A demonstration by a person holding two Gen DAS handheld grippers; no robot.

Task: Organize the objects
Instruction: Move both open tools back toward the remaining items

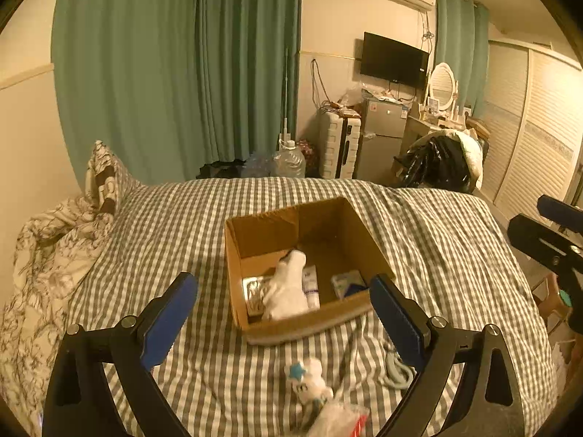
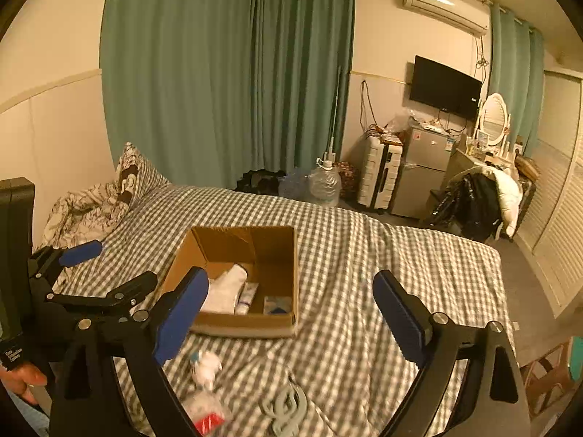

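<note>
Both the left gripper and right gripper hang empty, jaws spread wide. Nearer than the cardboard box, a small white toy and a grey cord lie loose on the checked bedspread; beyond them, the box holds a white cloth. On that soft bedding, I judge a low grab could pinch fabric.

Checked bed bearing cardboard box, small toy

We are finding no text we can read; the tube in the cardboard box is perhaps carrying print, blurred beyond reading.
</note>
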